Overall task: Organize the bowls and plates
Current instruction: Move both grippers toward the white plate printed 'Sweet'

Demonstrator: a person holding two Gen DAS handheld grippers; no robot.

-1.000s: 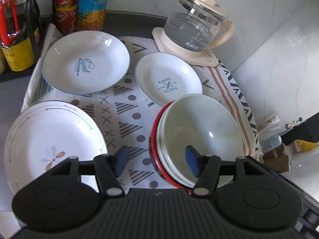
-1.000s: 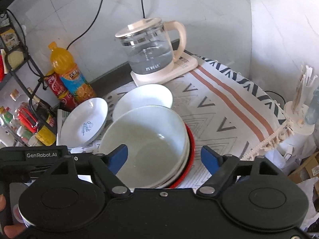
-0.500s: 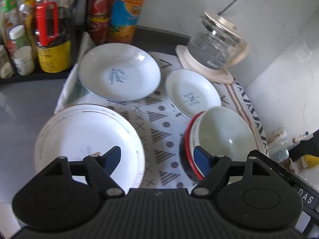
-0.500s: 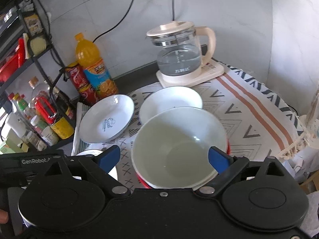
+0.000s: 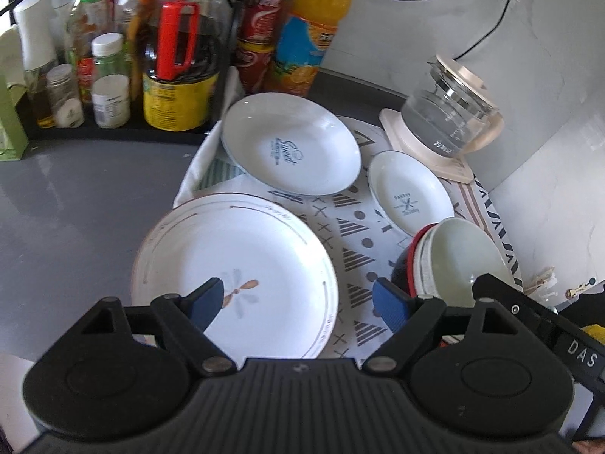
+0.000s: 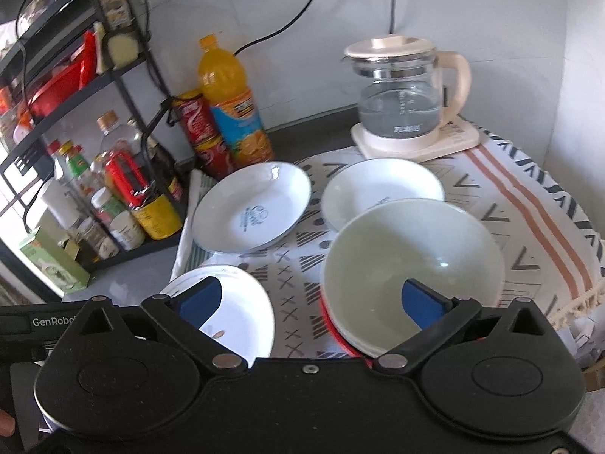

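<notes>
A large flat plate with a flower mark (image 5: 234,265) lies at the near left of the patterned cloth; it also shows in the right wrist view (image 6: 242,302). A deep white plate with blue script (image 5: 289,143) (image 6: 251,208) sits behind it. A smaller white plate (image 5: 410,191) (image 6: 382,189) lies to its right. A pale bowl (image 5: 465,257) (image 6: 412,261) is stacked in other bowls, the lowest red-rimmed. My left gripper (image 5: 298,304) is open and empty above the flat plate's near right edge. My right gripper (image 6: 310,300) is open and empty, between flat plate and bowl stack.
A glass kettle (image 5: 448,121) (image 6: 402,98) stands on its base at the back right. An orange drink bottle (image 5: 310,34) (image 6: 232,102), red cans (image 6: 196,128) and a rack of jars and bottles (image 5: 113,60) line the back left. The cloth's fringed edge (image 6: 574,299) hangs at the right.
Both grippers have pulled back and up and swung left, away from the bowl stack. The left gripper's jaws have opened wider. The dishes have not moved.
</notes>
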